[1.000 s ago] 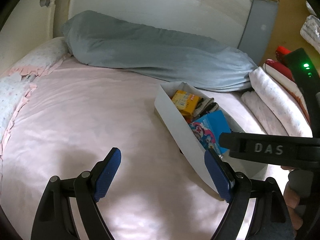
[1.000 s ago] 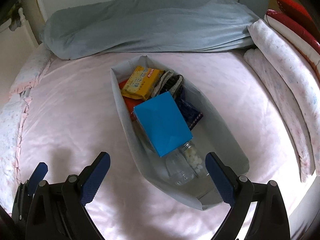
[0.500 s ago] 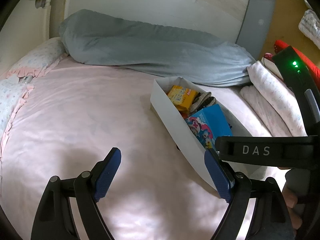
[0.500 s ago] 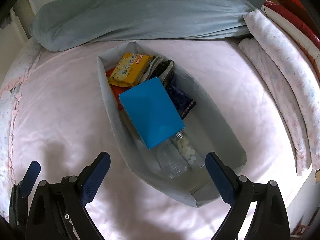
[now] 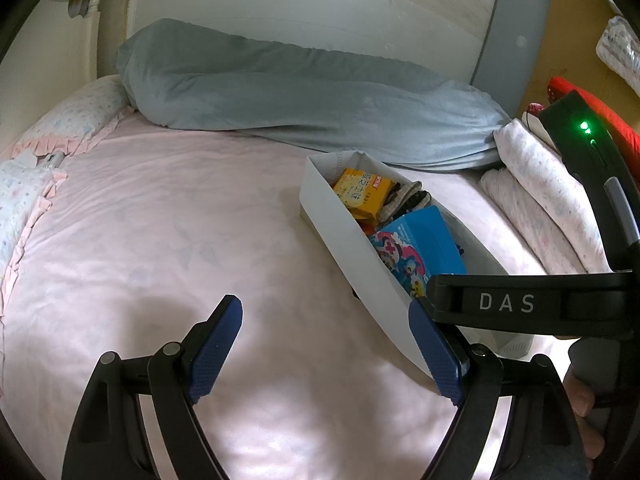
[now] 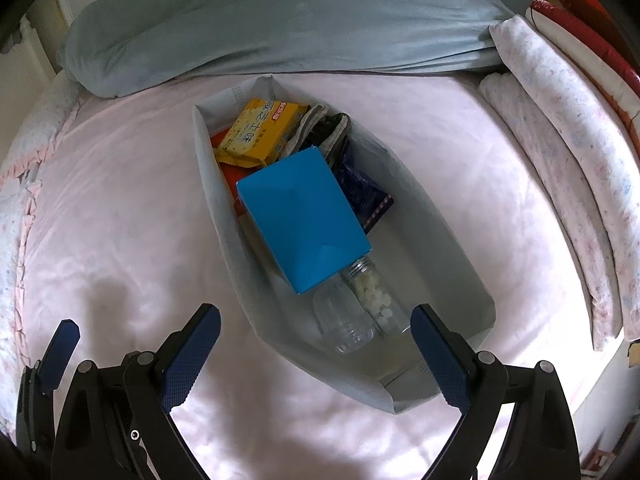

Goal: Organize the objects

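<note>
A long grey fabric bin (image 6: 448, 248) lies on the pink bed. It holds a yellow snack pack (image 6: 260, 132), a blue box (image 6: 300, 216), a dark blue packet (image 6: 360, 188), striped cloth (image 6: 320, 128) and two clear bottles (image 6: 360, 308). The bin also shows in the left wrist view (image 5: 340, 220). My right gripper (image 6: 316, 360) is open and empty above the bin's near end. My left gripper (image 5: 324, 348) is open and empty over the sheet, left of the bin. The right gripper's body (image 5: 532, 304) crosses the left wrist view.
A long grey bolster (image 6: 260, 28) lies across the head of the bed. Rolled floral bedding (image 6: 560, 152) and red-edged cushions (image 6: 580, 36) line the right side. A frilled pillow (image 5: 80, 120) sits at the left. The bed's edge is at the near right (image 6: 600, 380).
Both grippers have drawn back and lifted a little from the bin. The bin's contents have not moved. Both jaws stay open.
</note>
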Demonstrator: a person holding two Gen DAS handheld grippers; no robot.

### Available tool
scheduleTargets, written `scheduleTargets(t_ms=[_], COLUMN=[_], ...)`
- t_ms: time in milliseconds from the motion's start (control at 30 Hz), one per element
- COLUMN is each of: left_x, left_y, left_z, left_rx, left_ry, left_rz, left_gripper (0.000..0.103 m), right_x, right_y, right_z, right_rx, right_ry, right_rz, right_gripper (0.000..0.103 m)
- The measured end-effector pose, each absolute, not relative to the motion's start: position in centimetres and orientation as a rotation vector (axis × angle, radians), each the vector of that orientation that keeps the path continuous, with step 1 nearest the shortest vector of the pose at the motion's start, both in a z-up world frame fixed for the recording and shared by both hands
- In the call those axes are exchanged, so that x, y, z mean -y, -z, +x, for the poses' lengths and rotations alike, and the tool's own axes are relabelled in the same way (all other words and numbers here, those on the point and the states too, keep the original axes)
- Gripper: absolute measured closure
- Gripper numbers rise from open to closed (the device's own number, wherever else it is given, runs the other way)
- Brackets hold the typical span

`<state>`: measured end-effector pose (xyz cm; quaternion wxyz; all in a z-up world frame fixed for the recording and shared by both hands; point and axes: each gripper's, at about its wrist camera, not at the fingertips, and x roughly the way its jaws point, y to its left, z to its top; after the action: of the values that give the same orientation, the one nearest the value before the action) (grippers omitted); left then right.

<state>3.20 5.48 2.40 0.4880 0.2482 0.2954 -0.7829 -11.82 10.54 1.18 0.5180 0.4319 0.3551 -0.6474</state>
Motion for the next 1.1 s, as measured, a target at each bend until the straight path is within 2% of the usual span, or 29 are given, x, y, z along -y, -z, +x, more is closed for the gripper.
scheduleTargets(t_ms=[1100], left_x=[-5.36], left_y=[-2.28], left_z=[3.09], left_rx=[-0.708], left_ry=[1.905], left_rz=[0.618], left_gripper=[0.018], right_x=[-10.48], right_y=[-1.07], right_z=[-11.94], right_rx=[-0.868], right_ry=[1.543], right_rz=[1.042], right_gripper=[0.007])
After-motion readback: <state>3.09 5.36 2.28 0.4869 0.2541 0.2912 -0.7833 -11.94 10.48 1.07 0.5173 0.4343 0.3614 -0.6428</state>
